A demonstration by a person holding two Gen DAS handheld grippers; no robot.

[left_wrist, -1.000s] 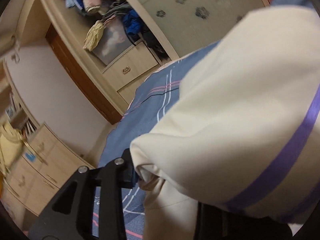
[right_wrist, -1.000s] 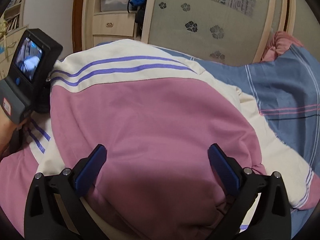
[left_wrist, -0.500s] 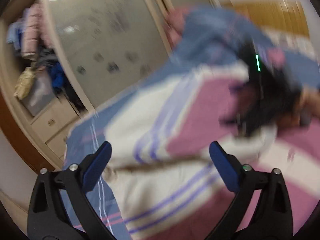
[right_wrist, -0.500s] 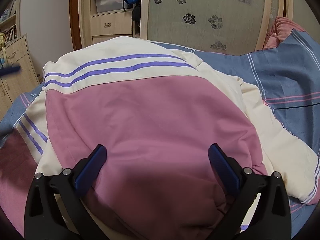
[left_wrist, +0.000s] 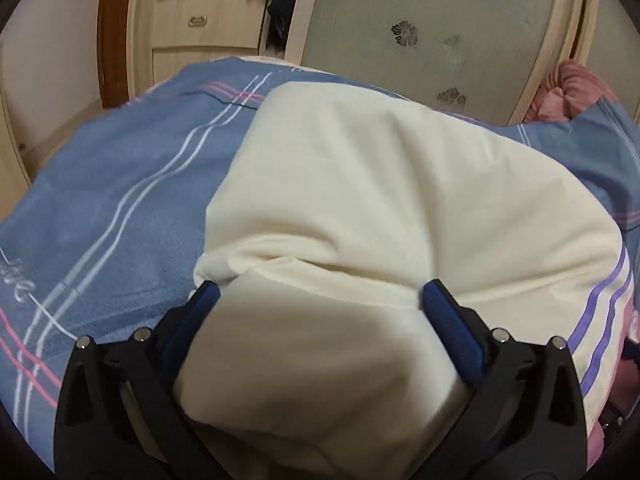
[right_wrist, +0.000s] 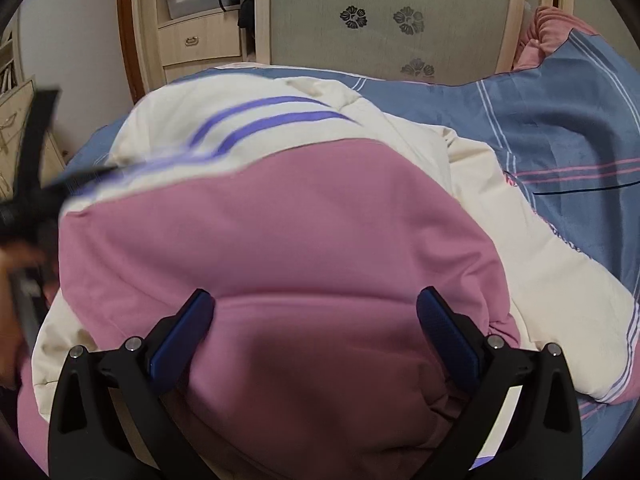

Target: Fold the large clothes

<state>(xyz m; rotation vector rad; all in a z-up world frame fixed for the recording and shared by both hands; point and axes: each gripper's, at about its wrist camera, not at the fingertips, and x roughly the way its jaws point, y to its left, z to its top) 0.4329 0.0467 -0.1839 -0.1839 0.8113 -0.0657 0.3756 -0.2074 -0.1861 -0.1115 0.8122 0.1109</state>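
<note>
A large garment of pink (right_wrist: 280, 232) and cream (left_wrist: 380, 184) cloth with purple stripes (right_wrist: 272, 120) lies folded over on the bed. My left gripper (left_wrist: 320, 292) is open wide and points down at the cream part. A thick cream fold bulges up between its blue pads (left_wrist: 448, 320). My right gripper (right_wrist: 315, 298) is also open wide, low over the pink panel, and pink cloth fills the gap between its fingers. At the left edge of the right wrist view the black body of the left-hand tool (right_wrist: 28, 200) shows as a blur.
A blue bed cover (left_wrist: 100, 208) with white and pink stripes spreads under and around the garment. Behind the bed stand a wardrobe with a frosted flower-pattern door (left_wrist: 420, 32) and wooden drawers (left_wrist: 200, 24). A pink quilt (left_wrist: 568, 88) lies at the far right.
A second ago my left gripper was shut on a raised cream fold. It let go, swung wide with open jaws, and now sits over the cream cloth. My right gripper stayed open and edged slightly.
</note>
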